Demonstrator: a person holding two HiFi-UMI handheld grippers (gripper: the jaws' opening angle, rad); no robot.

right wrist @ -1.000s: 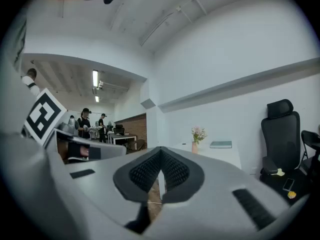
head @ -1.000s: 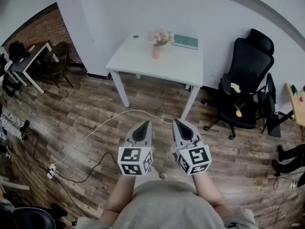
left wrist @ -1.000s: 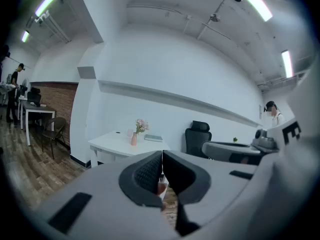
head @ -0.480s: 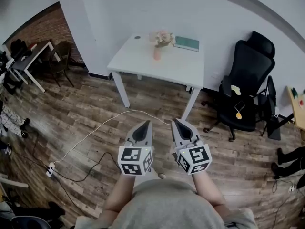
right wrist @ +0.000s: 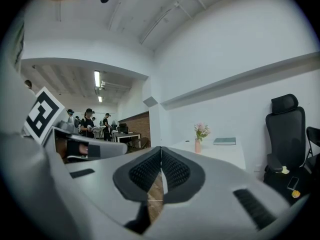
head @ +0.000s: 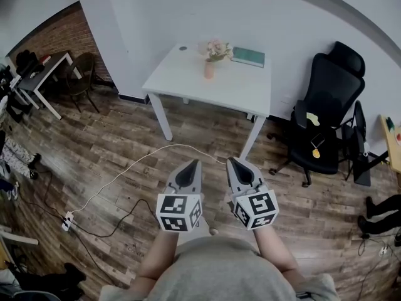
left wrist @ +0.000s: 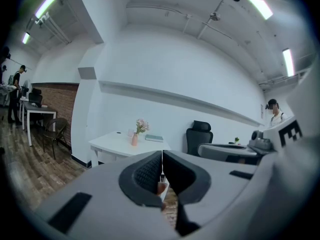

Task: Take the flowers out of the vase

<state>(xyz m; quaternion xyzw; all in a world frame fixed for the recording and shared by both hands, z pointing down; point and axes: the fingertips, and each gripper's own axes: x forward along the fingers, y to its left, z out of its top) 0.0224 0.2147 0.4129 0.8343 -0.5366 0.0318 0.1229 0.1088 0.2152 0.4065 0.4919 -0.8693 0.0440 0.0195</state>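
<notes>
A small pink vase (head: 208, 70) with pale pink flowers (head: 215, 48) stands near the back of a white table (head: 238, 89), far ahead of me. The vase also shows in the left gripper view (left wrist: 135, 139) and in the right gripper view (right wrist: 197, 145), small and distant. My left gripper (head: 194, 163) and right gripper (head: 230, 160) hang side by side over the wooden floor, well short of the table. Both are shut with nothing between their jaws. The left gripper (left wrist: 162, 160) and right gripper (right wrist: 161, 155) each point toward the table.
A teal book (head: 248, 56) lies on the table behind the vase. A black office chair (head: 322, 115) stands to the table's right. A white cable (head: 131, 168) and a power strip (head: 67, 224) lie on the floor at left. Desks, chairs and several people are at the far left.
The view has shifted slightly, so the table and chair sit a little further right. Both grippers hold the same place and stay shut.
</notes>
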